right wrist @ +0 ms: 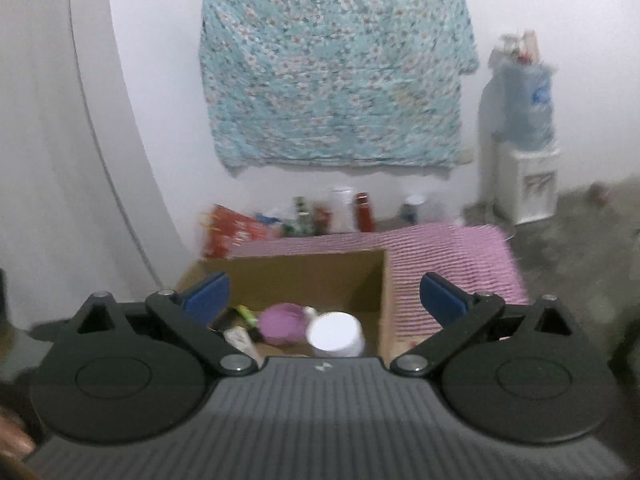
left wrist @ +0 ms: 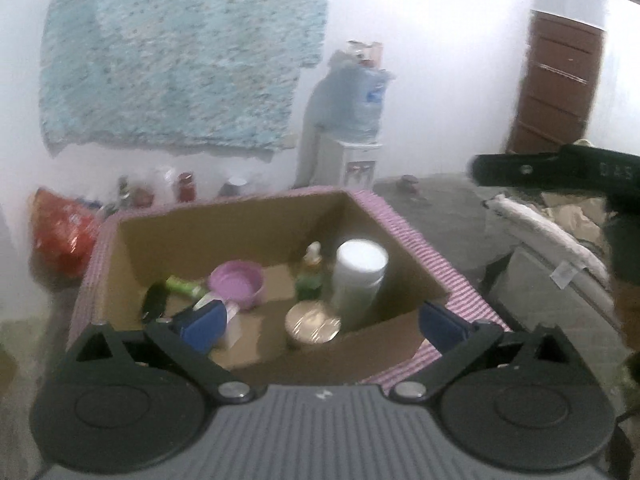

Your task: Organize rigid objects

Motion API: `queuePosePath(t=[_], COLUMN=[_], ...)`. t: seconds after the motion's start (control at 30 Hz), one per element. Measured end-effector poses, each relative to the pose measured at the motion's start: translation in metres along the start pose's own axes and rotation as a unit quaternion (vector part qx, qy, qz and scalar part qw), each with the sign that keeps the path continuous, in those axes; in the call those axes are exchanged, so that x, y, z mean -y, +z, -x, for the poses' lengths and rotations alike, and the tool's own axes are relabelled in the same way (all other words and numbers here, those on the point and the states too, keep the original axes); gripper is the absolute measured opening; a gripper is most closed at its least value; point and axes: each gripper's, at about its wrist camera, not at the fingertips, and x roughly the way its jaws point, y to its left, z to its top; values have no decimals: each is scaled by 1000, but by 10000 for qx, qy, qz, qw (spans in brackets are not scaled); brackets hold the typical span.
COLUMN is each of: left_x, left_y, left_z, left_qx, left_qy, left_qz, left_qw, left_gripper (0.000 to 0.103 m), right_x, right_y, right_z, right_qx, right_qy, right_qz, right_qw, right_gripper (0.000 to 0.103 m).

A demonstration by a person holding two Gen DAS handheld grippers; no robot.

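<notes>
An open cardboard box (left wrist: 224, 236) with pink-striped sides stands on the floor. Inside it are a purple bowl (left wrist: 236, 282), a tall white canister (left wrist: 358, 276), a green bottle (left wrist: 310, 276), a round tin (left wrist: 312, 322) and a green tube (left wrist: 184, 286). My left gripper (left wrist: 320, 324) hovers over the box's near edge, open, with nothing between its blue pads (left wrist: 200, 324). In the right wrist view the box (right wrist: 304, 276), the bowl (right wrist: 282, 324) and the canister (right wrist: 336, 334) lie below my right gripper (right wrist: 324, 298), which is open and holds nothing.
Bottles and jars (right wrist: 362, 210) and a red bag (left wrist: 64, 232) line the wall behind the box. A water dispenser (left wrist: 356, 160) stands at the back right, near a brown door (left wrist: 556, 88). A white cloth roll (left wrist: 540, 232) lies right of the box. A floral cloth (right wrist: 332, 72) hangs on the wall.
</notes>
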Motion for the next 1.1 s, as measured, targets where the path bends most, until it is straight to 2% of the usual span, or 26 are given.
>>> queuePosePath(t=[0.17,0.27,0.37,0.5,0.57,0.63,0.73,0.8,0.93,1.0,1.07,1.1], left_x=[-17,-22,-25,-26,-28,-29,-29,-28,-31,-34,-38,-39], left_y=[-11,-11,-16,-16,-13,-8,5,13,28,32,35,35], left_z=[2,0,2,-4,-11,-19,-35,-48,-71,-80,-86,-88], left_qx=[-188,-182,-94,55,141,220,234,146,-49,-126,-166,-166], left_qy=[237,313,319,322,364,418,450,519,488,438,406,397], left_qz=[184,248,206,159,194,216,127,119,179,216,281,302], left_qw=[9994,9990,9992,9993,9990,9987,9986,9985,9986,9987,9986,9986], left_gripper=[103,103,103,103,103,102,99,89,78,66,64,64], right_x=[-21,-33,-43,-53,-57,-66,-74,-72,-71,-68,-68,-69], right_y=[-2,4,15,36,46,53,53,54,56,54,50,48], right_z=[12,16,20,12,-10,-40,-93,-124,-167,-183,-196,-201], right_qx=[159,238,334,403,131,-299,-1014,-1403,-1898,-2155,-2379,-2458], right_qy=[-1006,-1212,-922,129,552,733,549,563,614,661,661,665], right_qz=[660,1023,1184,1453,1477,1681,1945,1891,1652,1554,1518,1537], right_qw=[9926,9871,9881,9885,9874,9826,9741,9703,9659,9618,9571,9547], right_gripper=[102,102,102,102,102,102,100,97,77,69,55,53])
